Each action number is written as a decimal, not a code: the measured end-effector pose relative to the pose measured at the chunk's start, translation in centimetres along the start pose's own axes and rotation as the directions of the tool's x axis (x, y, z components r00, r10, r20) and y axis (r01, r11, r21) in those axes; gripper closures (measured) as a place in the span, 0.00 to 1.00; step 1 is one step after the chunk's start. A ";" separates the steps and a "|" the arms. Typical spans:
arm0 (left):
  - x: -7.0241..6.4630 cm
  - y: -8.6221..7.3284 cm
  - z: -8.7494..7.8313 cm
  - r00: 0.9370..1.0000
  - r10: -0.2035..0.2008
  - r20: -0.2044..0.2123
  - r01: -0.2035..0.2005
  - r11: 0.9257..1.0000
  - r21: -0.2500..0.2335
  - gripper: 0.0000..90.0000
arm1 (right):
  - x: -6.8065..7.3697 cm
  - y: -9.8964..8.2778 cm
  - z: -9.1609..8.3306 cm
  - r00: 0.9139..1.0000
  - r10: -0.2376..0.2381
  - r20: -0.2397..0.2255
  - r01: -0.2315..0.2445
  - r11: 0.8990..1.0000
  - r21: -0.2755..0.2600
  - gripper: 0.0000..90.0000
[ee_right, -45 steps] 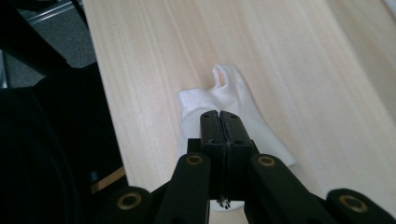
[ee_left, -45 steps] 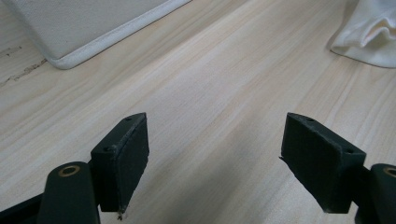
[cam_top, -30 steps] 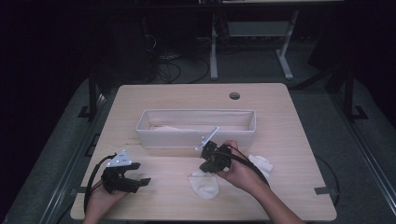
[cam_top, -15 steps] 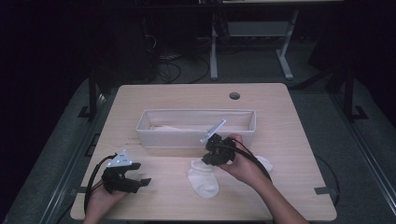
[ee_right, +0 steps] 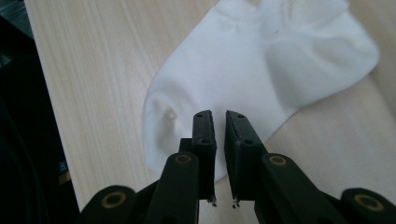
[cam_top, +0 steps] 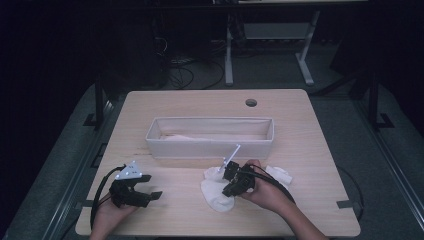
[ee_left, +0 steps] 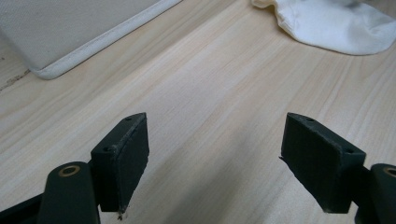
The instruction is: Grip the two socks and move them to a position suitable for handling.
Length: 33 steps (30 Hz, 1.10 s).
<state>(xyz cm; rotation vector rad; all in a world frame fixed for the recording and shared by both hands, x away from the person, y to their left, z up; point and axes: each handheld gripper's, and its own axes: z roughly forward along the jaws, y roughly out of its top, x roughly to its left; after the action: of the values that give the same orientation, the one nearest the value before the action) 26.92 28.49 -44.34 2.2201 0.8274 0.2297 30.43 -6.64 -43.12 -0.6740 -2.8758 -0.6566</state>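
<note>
The white sock (cam_top: pixel 216 192) lies flat on the wooden bench (cam_top: pixel 320 145), near the front edge and a little right of the middle, in front of the long box (cam_top: pixel 210 148). In the right tool view the sock (ee_right: pixel 261 74) is spread out with some soft folds, and its rounded end points toward the dark edge of the bench.

The right tool (cam_top: pixel 231 184) is directly above the sock and points down at it. Its jaws are almost closed, with only a thin gap between them, and nothing is between them; they have just opened a little from a tighter position. The right tool (ee_right: pixel 218 140) hangs over the sock near its lower edge, and I cannot tell if the tips touch the cloth.

A second white cloth (cam_top: pixel 281 173) lies just right of the right hand (cam_top: pixel 267 192).

The left tool (cam_top: pixel 146 196) is well apart, at the front left of the bench. Its jaws stand wide and empty above bare wood (ee_left: pixel 215 107), and the box corner (ee_left: pixel 70 42) is in front of it.
</note>
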 end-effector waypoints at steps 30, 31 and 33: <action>-2.7 2.1 0.6 0.993 0.100 0.068 -0.098 0.995 -0.026 0.31 | -0.1 1.9 -0.2 0.998 0.004 0.056 0.000 0.998 -0.068 0.90; -2.9 2.3 0.8 0.991 0.108 0.076 -0.107 0.994 -0.022 0.32 | -0.3 1.9 -0.1 0.998 0.009 0.057 -0.005 0.998 -0.064 0.90; -3.2 2.5 1.0 0.989 0.119 0.082 -0.118 0.993 -0.019 0.33 | -0.8 2.0 0.2 0.998 0.019 0.066 -0.016 0.998 -0.053 0.90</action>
<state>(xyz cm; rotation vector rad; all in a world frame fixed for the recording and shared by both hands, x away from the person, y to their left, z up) 26.11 24.61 -43.02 2.2522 0.6482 0.1977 32.05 -5.28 -42.75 -0.7407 -2.9184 -0.7236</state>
